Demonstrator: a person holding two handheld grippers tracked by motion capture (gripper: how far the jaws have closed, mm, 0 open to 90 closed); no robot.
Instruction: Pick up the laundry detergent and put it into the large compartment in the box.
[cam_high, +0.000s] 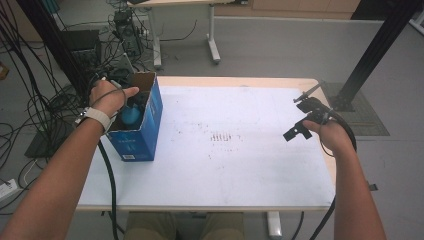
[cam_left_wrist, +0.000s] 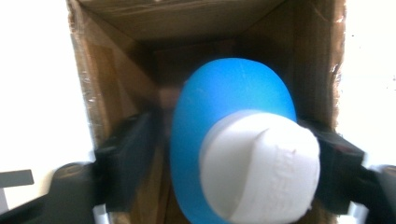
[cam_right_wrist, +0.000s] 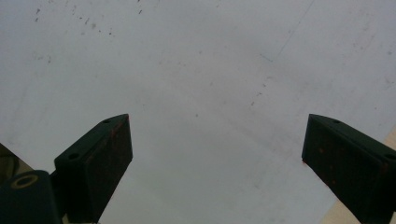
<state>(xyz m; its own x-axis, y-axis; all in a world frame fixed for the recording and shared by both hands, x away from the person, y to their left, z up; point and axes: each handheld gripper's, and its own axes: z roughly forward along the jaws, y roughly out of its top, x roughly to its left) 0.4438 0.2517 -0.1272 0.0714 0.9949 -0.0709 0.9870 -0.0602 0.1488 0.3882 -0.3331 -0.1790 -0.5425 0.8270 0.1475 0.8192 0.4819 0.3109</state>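
I have the left gripper (cam_left_wrist: 224, 154) pointed down into the open top of the blue cardboard box (cam_high: 150, 131), which stands upright at the table's left side. Between its 2 black jaws sits the blue bottle (cam_left_wrist: 233, 112) with its white cap (cam_left_wrist: 264, 170) facing my camera, so the bottle is inside the box, neck up. The right pad looks close against the cap, while a dark gap shows between the left pad and the bottle's blue side, so I read the jaws as parted around the bottle and not clamped on it. I judge this as the release: the bottle looks low enough in the box that its brown walls can keep it upright once I let go.

In the high view my left hand (cam_high: 111, 97) sits right over the box mouth, wrist bent to keep the gripper pointing down into the opening.

My right gripper (cam_right_wrist: 217, 154) is parked well apart at the table's right side, above the white table cover (cam_right_wrist: 196, 70). Its jaws stand wide apart with nothing between them. I keep it there, I judge, so it stays clear of the box and ready should the box need steadying.
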